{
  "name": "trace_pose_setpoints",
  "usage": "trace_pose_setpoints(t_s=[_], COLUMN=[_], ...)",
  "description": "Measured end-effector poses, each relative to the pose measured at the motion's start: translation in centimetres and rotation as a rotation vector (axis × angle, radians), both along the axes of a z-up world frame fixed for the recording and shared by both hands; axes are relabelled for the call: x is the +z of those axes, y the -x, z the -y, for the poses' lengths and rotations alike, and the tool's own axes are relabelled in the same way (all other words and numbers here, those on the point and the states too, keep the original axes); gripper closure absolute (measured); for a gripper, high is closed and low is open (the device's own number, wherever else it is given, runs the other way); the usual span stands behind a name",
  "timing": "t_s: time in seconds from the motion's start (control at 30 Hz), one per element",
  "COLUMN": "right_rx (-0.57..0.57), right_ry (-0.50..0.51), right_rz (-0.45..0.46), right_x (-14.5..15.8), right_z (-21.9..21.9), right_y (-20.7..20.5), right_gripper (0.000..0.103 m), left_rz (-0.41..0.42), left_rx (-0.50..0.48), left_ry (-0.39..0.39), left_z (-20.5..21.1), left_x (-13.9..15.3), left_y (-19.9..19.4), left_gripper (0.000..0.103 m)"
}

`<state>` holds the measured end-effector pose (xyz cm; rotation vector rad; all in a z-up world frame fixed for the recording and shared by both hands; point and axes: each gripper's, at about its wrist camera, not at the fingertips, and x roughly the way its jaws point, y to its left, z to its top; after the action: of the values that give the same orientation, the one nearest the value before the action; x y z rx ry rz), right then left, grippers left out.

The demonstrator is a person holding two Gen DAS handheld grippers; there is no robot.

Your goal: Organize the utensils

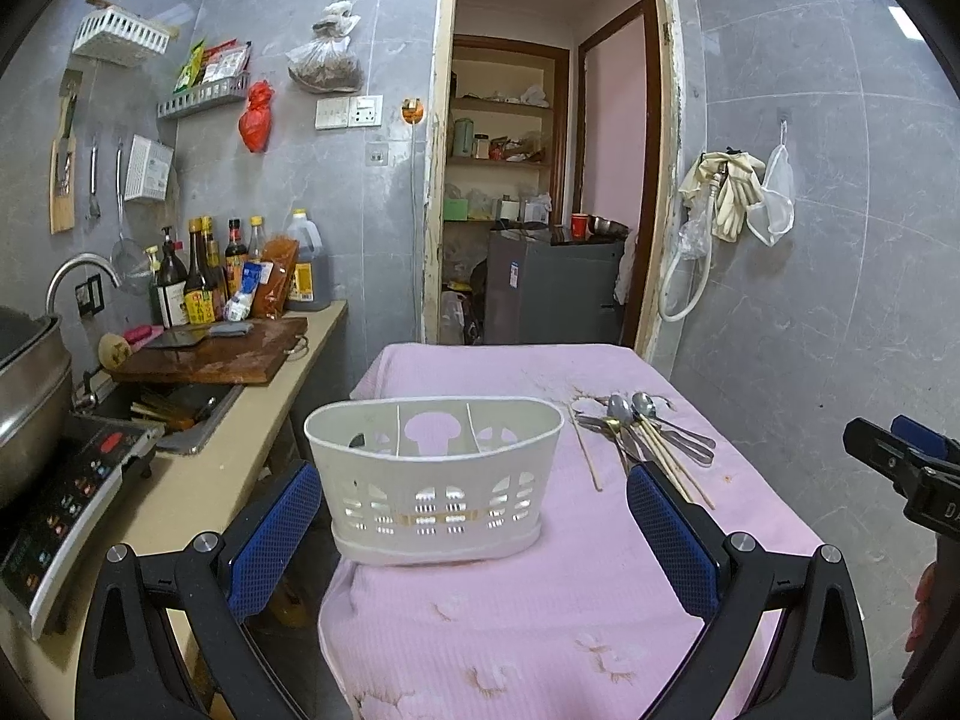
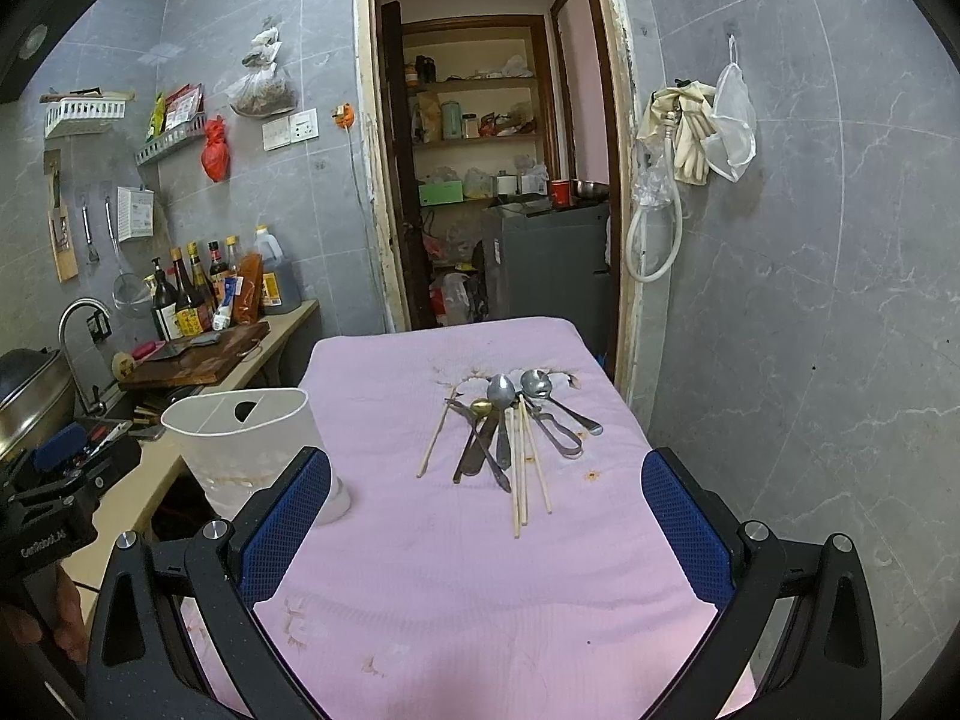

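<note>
The utensils [image 2: 510, 432] lie in one loose heap on the far right part of the desk [image 2: 480, 588]: spoons [image 2: 501, 391] with bowls pointing away, a pair of tongs [image 2: 555, 429], dark-handled pieces, and chopsticks [image 2: 522, 468] fanned across and under them, one stick [image 2: 435, 441] lying apart to the left. The white basket [image 1: 435, 474] with its three slots stands empty at the near left, close to the desk's edge.

Both tools are wide open and hold nothing: the left tool [image 1: 474, 516] frames the basket, the right tool [image 2: 486, 516] faces the heap from well short of it.

The tangle is the main risk: closing on one spoon would likely drag crossed chopsticks along or roll them off the right edge. Thin sticks lying flat on the soft pink cloth [image 2: 456, 630] may slip from the pads. A nudge from the left tool could tip the light basket off the desk.
</note>
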<state>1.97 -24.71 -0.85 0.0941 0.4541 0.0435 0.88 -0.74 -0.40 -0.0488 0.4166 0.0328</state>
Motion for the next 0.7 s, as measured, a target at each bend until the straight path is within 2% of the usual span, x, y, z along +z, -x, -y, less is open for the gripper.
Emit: trace_pose_setpoints(t_s=[0.43,0.7], right_rx=[0.007,0.043], right_ry=[0.039,0.052], right_rz=[0.066,0.088], right_x=[2.9,3.7], right_z=[2.1,5.6], right_y=[-3.2,-9.4], right_gripper=[0.001,0.001], left_rz=[0.059,0.055], left_rx=[-0.024,-0.028], left_ry=[0.024,0.034], left_z=[2.7,6.4], left_x=[2.0,2.1], left_y=[-4.4,-10.6], left_gripper=[0.000,0.000])
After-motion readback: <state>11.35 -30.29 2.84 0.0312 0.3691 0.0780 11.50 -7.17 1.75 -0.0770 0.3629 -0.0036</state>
